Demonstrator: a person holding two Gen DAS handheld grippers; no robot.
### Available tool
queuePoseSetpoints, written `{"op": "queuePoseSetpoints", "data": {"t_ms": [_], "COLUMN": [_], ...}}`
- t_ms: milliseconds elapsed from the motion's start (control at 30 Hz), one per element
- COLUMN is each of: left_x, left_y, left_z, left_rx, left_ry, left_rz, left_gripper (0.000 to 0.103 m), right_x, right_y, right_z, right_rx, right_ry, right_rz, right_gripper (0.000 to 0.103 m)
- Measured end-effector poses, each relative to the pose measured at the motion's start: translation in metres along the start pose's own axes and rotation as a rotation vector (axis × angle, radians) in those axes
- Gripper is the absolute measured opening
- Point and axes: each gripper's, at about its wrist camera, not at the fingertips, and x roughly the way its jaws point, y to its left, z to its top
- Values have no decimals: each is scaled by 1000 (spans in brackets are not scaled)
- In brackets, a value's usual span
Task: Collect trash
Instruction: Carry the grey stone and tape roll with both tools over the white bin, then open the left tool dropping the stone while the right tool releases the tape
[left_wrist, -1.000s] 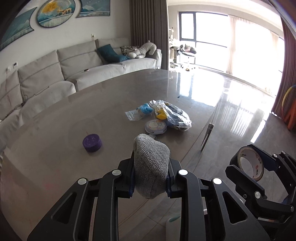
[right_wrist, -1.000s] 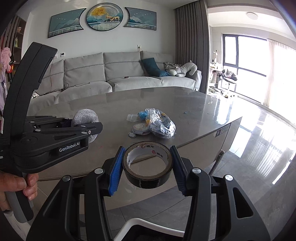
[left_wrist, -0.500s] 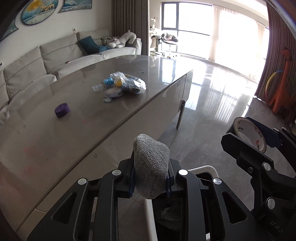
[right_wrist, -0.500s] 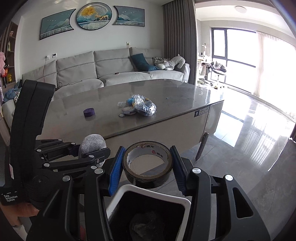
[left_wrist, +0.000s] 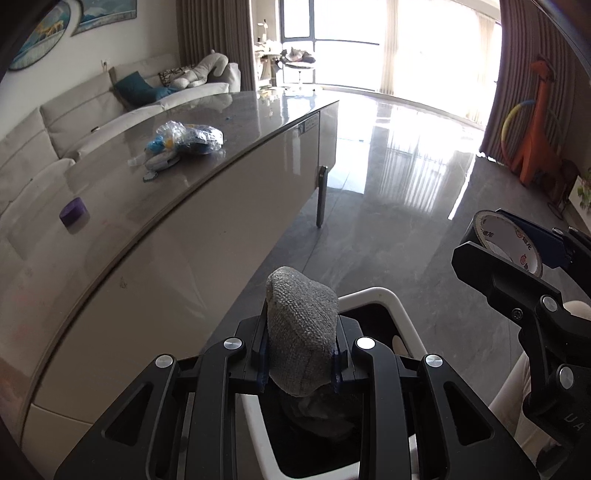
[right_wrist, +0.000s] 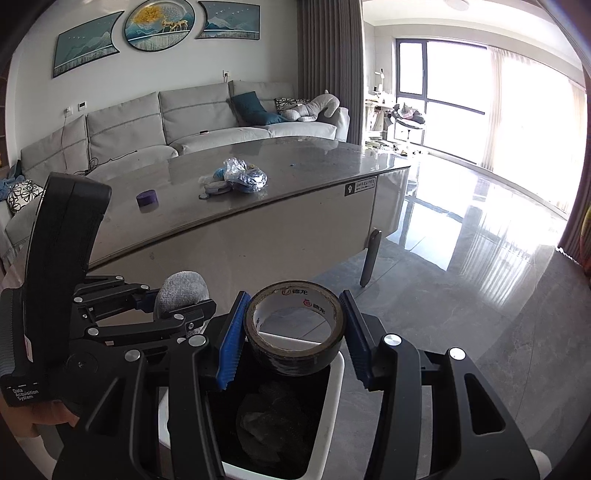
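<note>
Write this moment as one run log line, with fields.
left gripper: grey cloth | right gripper: tape roll | both above: trash bin | table: items remain

We see a rough, knitted grey cloth wad (left_wrist: 301, 332) pressed between matt black plastic gripper arms with shiny metal rivets. Our other gripper's pads (right_wrist: 231, 343) are ribbed blue rubber-like strips against a tape roll (right_wrist: 295, 332), glossy black outside, its core pale card. The bin (right_wrist: 328, 417) has a smooth white plastic rim. The table (left_wrist: 155, 221) top looks polished stone, the floor (right_wrist: 480, 295) glossy tile. The bag (right_wrist: 243, 177) is crinkled clear plastic.
</note>
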Motion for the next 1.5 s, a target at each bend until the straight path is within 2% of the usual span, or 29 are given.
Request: {"op": "queuePoseSetpoints", "data": {"t_ms": [333,500,733,767,800,833,867,900,967,1100,1500], "left_x": [24,39,58,61,66,72,76,76,72,65,53], "left_y": [-10,-10,-19,-20,-21,-23,-25,-26,-32,-33,-21], "left_z": [-28,-41,-57,-58,-59,-59,-59,-57,-55,-52,-55], "left_rx": [28,34,51,49,47,48,58,76,135,130,109], "left_ry": [39,94,155,173,209,247,265,239,198,177,155], "left_rz": [-18,-21,-36,-48,-73,-60,-6,56,95,66,91], "left_gripper": [24,25,25,30,47,63,95,98,98,98,98], "right_x": [18,28,35,34,36,35,35,35,36,38,35], "right_y": [-4,-3,-10,-12,-12,-14,-15,-15,-12,-10,-7], "right_z": [-24,-44,-58,-60,-60,-61,-62,-62,-60,-60,-53], "right_rx": [27,33,32,37,42,46,45,43,44,40,23], "right_ry": [36,74,104,105,107,109,109,111,115,124,116], "right_rz": [7,17,-13,-18,-19,-18,-21,-24,-22,-18,-4], "right_gripper": [50,50,50,50,50,50,50,50,50,50,50]}}
